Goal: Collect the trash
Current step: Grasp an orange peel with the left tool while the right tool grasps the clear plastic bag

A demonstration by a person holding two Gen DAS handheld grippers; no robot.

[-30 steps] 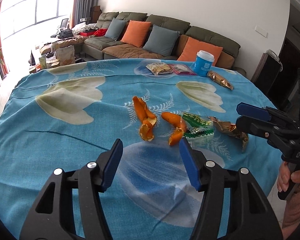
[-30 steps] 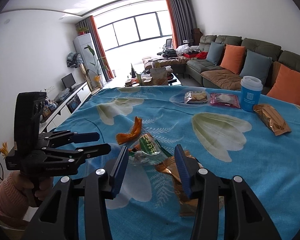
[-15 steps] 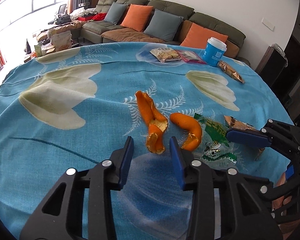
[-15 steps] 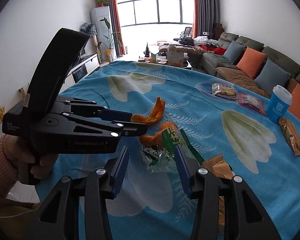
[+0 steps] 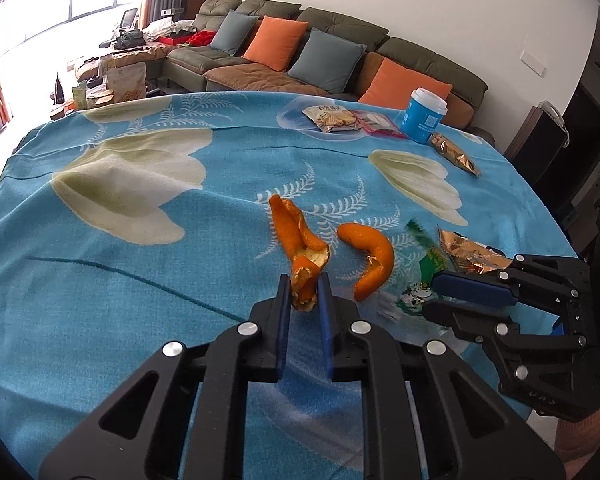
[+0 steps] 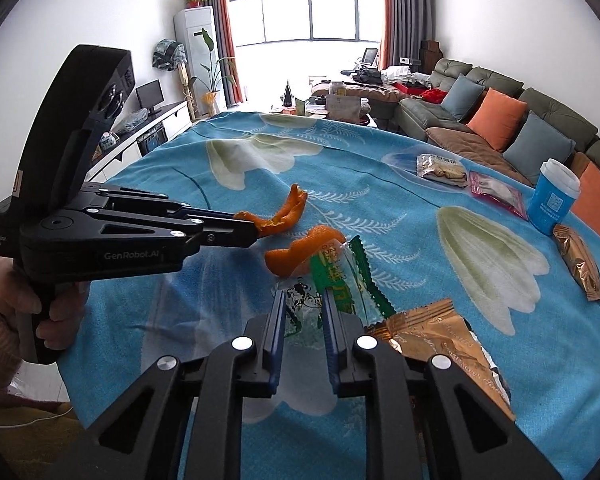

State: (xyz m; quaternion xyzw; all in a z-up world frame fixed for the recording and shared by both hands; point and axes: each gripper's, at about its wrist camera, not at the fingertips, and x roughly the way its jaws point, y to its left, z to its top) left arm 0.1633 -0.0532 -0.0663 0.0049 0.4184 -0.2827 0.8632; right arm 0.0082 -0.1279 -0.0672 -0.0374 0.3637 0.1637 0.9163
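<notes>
On the blue flowered tablecloth [image 5: 140,280] lies a long orange peel [image 5: 296,232]. My left gripper [image 5: 304,280] has its jaws closing on the peel's near end, and the pads press on it. The right wrist view shows the same grip from the side, the left gripper [image 6: 252,228] pinching the peel [image 6: 290,210]. A second, curved peel [image 5: 370,256] lies free to the right of it. My right gripper [image 6: 303,300] is shut on the clear end of a green snack wrapper [image 6: 340,276]. A crumpled gold wrapper [image 6: 432,336] lies just to its right.
At the far side of the table stand a blue cup [image 5: 424,118], a biscuit packet [image 5: 330,118], a pink packet [image 5: 376,122] and a gold packet [image 5: 454,154]. A sofa with cushions [image 5: 280,44] runs behind. The table's right edge is near my right gripper.
Both grippers went from wide open to closed. The left one moved forward onto the long peel's end; the right one shut on the green wrapper.
</notes>
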